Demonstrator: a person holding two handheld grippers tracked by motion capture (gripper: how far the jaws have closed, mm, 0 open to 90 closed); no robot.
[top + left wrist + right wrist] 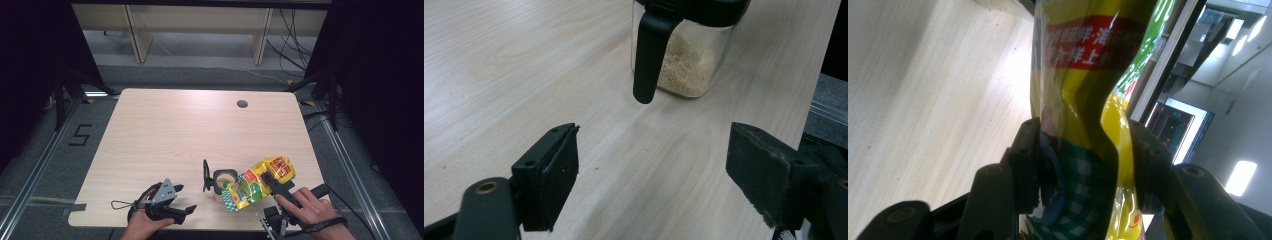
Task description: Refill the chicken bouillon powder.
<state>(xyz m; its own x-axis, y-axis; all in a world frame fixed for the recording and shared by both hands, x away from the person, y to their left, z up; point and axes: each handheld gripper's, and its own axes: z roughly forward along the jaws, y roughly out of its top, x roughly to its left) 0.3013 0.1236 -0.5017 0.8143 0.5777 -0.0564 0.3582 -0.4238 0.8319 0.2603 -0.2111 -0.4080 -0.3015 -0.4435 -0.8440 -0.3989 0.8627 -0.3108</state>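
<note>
A yellow and green snack bag point(256, 182) hangs tilted, its lower end over the mouth of a clear square jar point(223, 181) near the table's front edge. My right gripper point(269, 181) is shut on the bag; in the right gripper view both pads pinch the crumpled foil bag point(1083, 130). The jar point(684, 65) holds pale crumbs, and its black hinged lid point(205, 175) stands open to the left. My left gripper point(186, 212) rests open on the table left of the jar, its jaws point(651, 175) apart with nothing between them.
The light wooden table point(165, 130) has a round cable hole point(242, 104) at the back right. Black curtains and stands flank it. Wooden furniture legs and cables lie on the floor beyond.
</note>
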